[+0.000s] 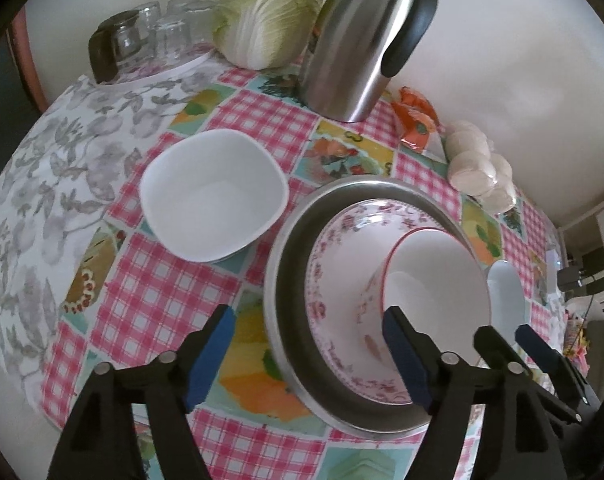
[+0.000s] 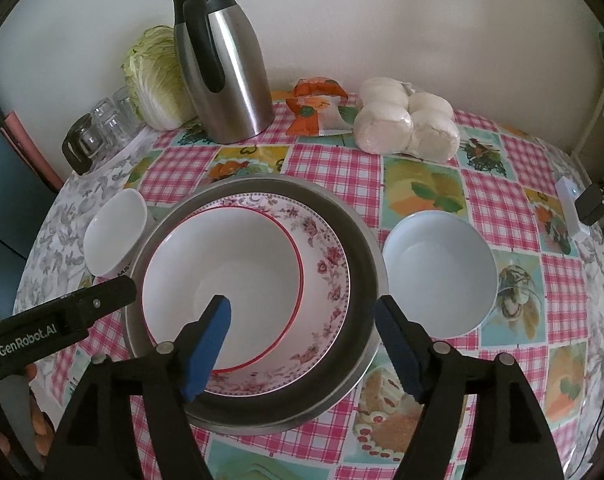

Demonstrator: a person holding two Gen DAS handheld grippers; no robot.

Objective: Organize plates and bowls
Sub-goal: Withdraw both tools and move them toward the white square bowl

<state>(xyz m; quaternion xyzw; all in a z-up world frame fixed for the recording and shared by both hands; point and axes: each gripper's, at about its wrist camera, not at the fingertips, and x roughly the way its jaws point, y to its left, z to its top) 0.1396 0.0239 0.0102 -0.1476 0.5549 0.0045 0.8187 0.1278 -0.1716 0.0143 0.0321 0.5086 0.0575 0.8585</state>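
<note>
Looking down your left gripper (image 1: 310, 352), you see its jaws spread wide with nothing pinched: the left pad hangs over the checked oilcloth of the bench (image 1: 170, 292), the right pad sits in front of the stacked dishes, and whether it brushes them you cannot tell. Your right gripper (image 2: 302, 344) is likewise spread, holding nothing; its left pad hangs over the inside of the red-rimmed bowl (image 2: 222, 272) and its right pad stands outside the steel basin's (image 2: 366, 248) rim, so the jaws straddle the basin's near right side without pressing on it. That bowl rests inside the floral plate (image 2: 326, 272), which lies in the steel basin at the middle of the bench; from the left wrist view the bowl looks tilted, leaning toward the right. To the left of the basin sits a white square bowl (image 1: 214, 196), close beside it in the right wrist view. To the right of the basin, apart from it, stands a round white bowl (image 2: 438, 272). Along the wall behind are drinking glasses (image 1: 158, 36), a napa cabbage (image 1: 270, 12), a steel thermal jug (image 2: 226, 68), an orange packet (image 2: 314, 108) and a bag of white buns (image 2: 406, 124).
</note>
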